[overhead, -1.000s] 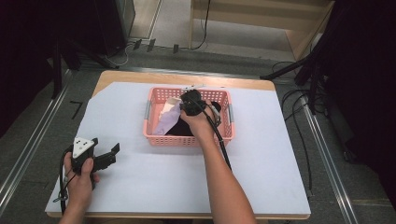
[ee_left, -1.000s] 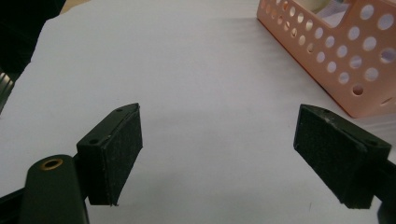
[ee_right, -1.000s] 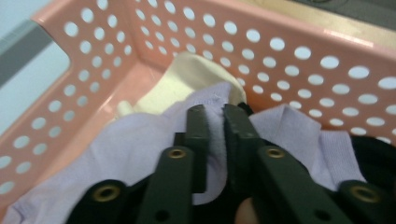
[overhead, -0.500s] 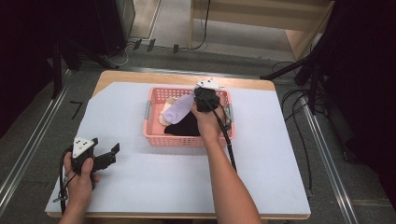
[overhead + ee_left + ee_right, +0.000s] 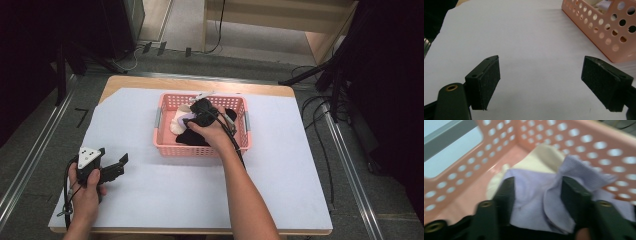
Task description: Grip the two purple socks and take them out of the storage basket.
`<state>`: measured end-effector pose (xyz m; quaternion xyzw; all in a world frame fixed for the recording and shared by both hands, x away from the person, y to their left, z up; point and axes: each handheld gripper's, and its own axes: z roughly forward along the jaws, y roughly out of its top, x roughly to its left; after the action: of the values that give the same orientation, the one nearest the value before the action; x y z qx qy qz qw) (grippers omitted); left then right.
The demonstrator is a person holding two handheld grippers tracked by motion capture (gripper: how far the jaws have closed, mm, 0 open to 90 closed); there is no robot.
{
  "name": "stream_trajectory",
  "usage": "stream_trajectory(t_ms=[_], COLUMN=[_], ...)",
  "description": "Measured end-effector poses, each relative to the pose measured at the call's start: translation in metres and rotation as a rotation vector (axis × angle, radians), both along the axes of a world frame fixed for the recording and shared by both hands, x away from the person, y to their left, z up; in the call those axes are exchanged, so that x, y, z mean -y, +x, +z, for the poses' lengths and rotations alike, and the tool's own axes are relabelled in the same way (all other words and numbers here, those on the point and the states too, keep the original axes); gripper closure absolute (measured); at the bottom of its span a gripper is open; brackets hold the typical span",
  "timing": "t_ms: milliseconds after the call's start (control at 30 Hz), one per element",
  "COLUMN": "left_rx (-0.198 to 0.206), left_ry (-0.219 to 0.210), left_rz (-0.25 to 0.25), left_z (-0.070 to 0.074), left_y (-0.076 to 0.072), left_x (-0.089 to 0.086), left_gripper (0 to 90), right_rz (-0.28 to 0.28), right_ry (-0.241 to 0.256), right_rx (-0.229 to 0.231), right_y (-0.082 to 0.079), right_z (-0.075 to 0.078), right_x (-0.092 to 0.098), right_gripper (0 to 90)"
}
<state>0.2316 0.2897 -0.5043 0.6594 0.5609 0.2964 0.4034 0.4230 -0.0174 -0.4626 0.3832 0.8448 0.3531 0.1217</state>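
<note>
At table centre, high view: a pink basket (image 5: 165, 142) with perforated walls sits on a white sheet (image 5: 280, 170) covering the table (image 5: 150, 82).
Basket contents, high view: a pale lilac cloth (image 5: 181, 120) lies at the left-centre of the basket, a cream cloth (image 5: 176, 128) just below-left of it, and black cloth (image 5: 192, 138) along the lower part.
Right gripper, high view: the right gripper (image 5: 191, 118) reaches into the basket from the lower right, its tips at the lilac cloth; the right hand (image 5: 212, 131) covers most of it, so the jaw gap is hard to read from here.
Left gripper, high view: the left gripper (image 5: 121, 165) rests on the sheet at the lower left of the frame, well apart from the basket, held by the left hand (image 5: 86, 192).
Left gripper view: the two black jaws stand wide apart with bare white sheet (image 5: 534, 47) between them; nothing is held. A corner of the pink basket (image 5: 604, 30) shows at the upper right.
Right gripper view: the frame is blurred. The right gripper (image 5: 537, 192) has a jaw on either side of the bunched lilac cloth (image 5: 536, 195), the fabric folded up between them. Whether the jaws are pressing it I cannot tell. Cream cloth (image 5: 541, 157) lies behind it, and the basket's (image 5: 461, 177) holed walls rise around.
</note>
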Motion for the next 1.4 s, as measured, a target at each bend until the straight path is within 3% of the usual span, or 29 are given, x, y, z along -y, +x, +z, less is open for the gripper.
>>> stream_trajectory(t_ms=[33, 67, 100, 333, 467, 567, 600, 633, 667, 700, 933, 1133, 1167, 1200, 1233, 1267, 1400], left_rx=[0.001, 0.001, 0.001, 0.001, 0.002, 0.004, 0.001, 0.003, 0.001, 0.001, 0.003, 0.002, 0.002, 0.003, 0.002, 0.002, 0.002], left_ry=[-0.001, -0.001, -0.001, 0.002, 0.002, -0.001, 0.0, -0.001, -0.002, -0.002, -0.006, -0.007, -0.006, -0.006, -0.006, -0.007, -0.004], left_rz=[0.0, 0.0, 0.0, -0.001, 0.0, -0.001, 0.0, 0.0, 0.0, 0.0, 0.001, 0.002, 0.002, 0.001, 0.001, 0.002, 0.001], left_z=[0.0, 0.0, 0.0, 0.0, 0.0, 0.0, 0.0, 0.0, 0.0, 0.0, 0.0, 0.0, 0.0, 0.0, 0.0, 0.0, 0.0], left_y=[0.0, 0.0, 0.0, 0.0, 0.0, 0.0, 0.0, 0.0, 0.0, 0.0, 0.0, 0.0, 0.0, 0.0, 0.0, 0.0, 0.001], left_x=[0.0, 0.0, 0.0, 0.0, 0.0, 0.0, 0.0, 0.0, 0.0, 0.0, 0.0, 0.0, 0.0, 0.0, 0.0, 0.0, 0.0], left_gripper=[16.1, 16.1, 16.1, 16.1, 16.1, 16.1, 16.1, 16.1, 16.1, 16.1, 16.1, 16.1, 16.1, 16.1, 16.1, 16.1, 16.1], right_rz=[0.0, 0.002, 0.001, -0.017, -0.074, -0.095, -0.106, -0.106, -0.089, -0.089, -0.142, -0.142, -0.164, -0.164, -0.18, -0.18, -0.229], right_ry=[0.0, -0.015, -0.02, -0.072, -0.153, -0.183, -0.2, -0.2, -0.173, -0.173, 0.009, 0.062, 0.11, 0.11, 0.15, 0.15, 0.202], right_rx=[0.0, -0.015, -0.021, -0.047, -0.061, -0.04, -0.009, -0.009, 0.008, 0.008, 0.103, 0.179, 0.22, 0.22, 0.25, 0.25, 0.321], right_y=[0.0, 0.001, 0.002, 0.004, 0.007, 0.007, 0.006, 0.006, 0.004, 0.004, -0.005, -0.012, -0.015, -0.015, -0.019, -0.019, -0.026], right_z=[0.0, -0.001, -0.001, -0.007, -0.014, -0.014, -0.012, -0.012, -0.009, -0.009, 0.006, 0.013, 0.018, 0.018, 0.022, 0.022, 0.027], right_x=[0.0, -0.001, -0.001, -0.002, -0.003, -0.003, -0.005, -0.005, -0.004, -0.004, 0.013, 0.018, 0.023, 0.023, 0.029, 0.029, 0.046], right_gripper=[27.6, 17.4, 13.8, 13.9, 30.5, 42.4, 56.5, 56.5, 64.5, 64.5, 82.2, 83.1, 83.4, 83.4, 83.4, 83.4, 83.4])
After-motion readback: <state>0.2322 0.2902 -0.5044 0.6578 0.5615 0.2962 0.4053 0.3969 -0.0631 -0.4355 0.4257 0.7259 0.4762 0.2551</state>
